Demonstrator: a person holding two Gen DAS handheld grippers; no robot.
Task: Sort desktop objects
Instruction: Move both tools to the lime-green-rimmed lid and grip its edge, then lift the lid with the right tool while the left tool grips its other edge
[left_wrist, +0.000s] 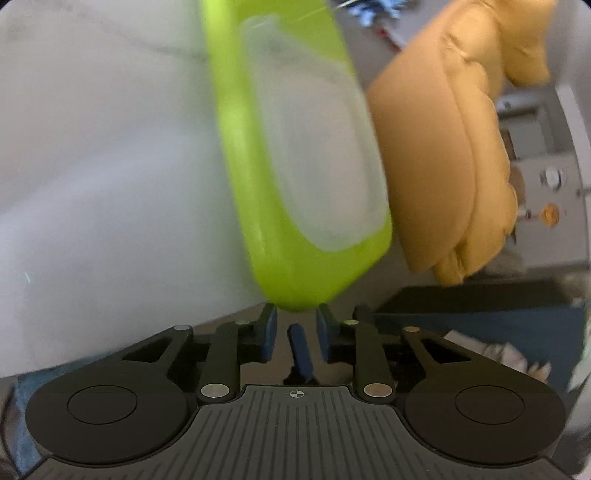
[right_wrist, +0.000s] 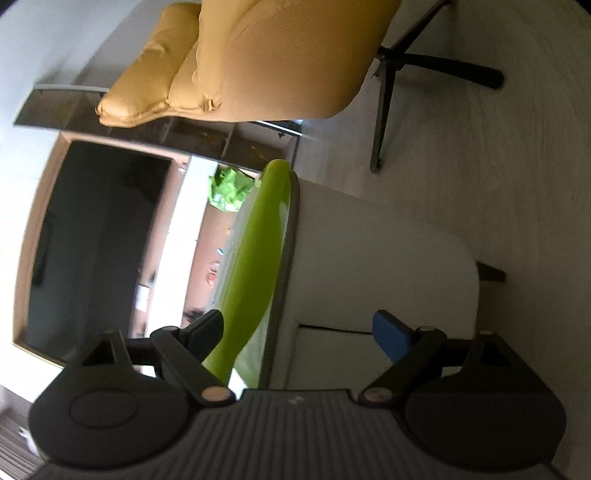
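My left gripper (left_wrist: 296, 314) is shut on the lower end of a lime-green flat case with a frosted clear window (left_wrist: 295, 147), which sticks up and away from the fingers, blurred by motion. In the right wrist view the same green case (right_wrist: 258, 251) is seen edge-on, running up the middle left. My right gripper (right_wrist: 299, 332) is wide open; the case's lower end lies just inside its left finger (right_wrist: 207, 328), and the blue-padded right finger (right_wrist: 391, 336) stands far off. Whether the left finger touches the case I cannot tell.
A white tabletop (left_wrist: 92, 166) fills the left wrist view's left; it shows too in the right wrist view (right_wrist: 369, 258). A mustard-yellow padded chair (left_wrist: 443, 147) stands close, its seat (right_wrist: 277, 55) and black legs (right_wrist: 406, 62) also visible. A dark screen (right_wrist: 99, 240) is at left.
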